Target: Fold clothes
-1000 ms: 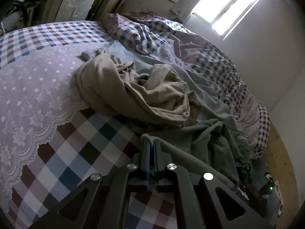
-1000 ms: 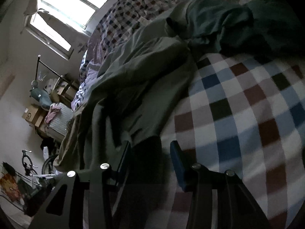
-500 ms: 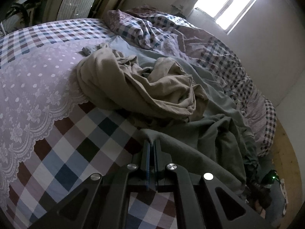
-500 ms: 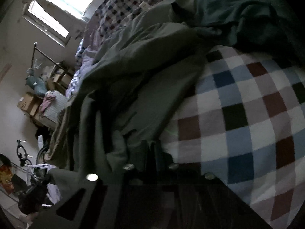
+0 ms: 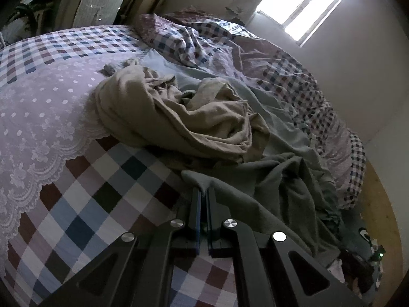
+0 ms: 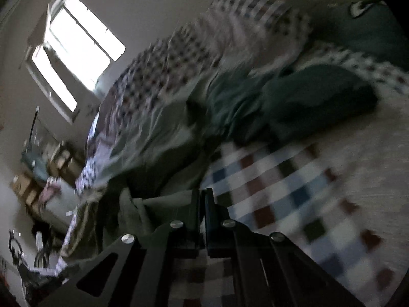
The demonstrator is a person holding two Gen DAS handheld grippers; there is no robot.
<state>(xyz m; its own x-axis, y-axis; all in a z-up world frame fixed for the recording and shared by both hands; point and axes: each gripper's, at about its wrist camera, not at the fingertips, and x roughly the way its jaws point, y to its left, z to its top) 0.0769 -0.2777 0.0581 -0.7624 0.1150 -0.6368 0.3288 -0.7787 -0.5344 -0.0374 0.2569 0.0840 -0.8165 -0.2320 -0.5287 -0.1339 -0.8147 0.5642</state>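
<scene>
A grey-green garment (image 5: 276, 186) lies crumpled across the checked bed. My left gripper (image 5: 203, 194) is shut on a corner of it, low over the bedspread. In the right wrist view, which is blurred, my right gripper (image 6: 202, 196) is shut on another edge of the same green garment (image 6: 163, 204), which trails off to the left and up the bed. A beige garment (image 5: 179, 120) lies bunched just beyond the green one in the left wrist view.
The checked bedspread (image 5: 84, 212) has a lilac lace-edged panel (image 5: 33, 107) at the left. A rumpled checked duvet (image 5: 268, 58) fills the far side. A darker green cloth heap (image 6: 314, 102) lies on the bed. Boxes and a basket (image 5: 97, 2) stand by the wall; wooden floor (image 5: 378, 204) at right.
My right gripper has closed on the green garment's edge and swung quickly, blurring its view. My left gripper stays shut on its corner and has shifted slightly.
</scene>
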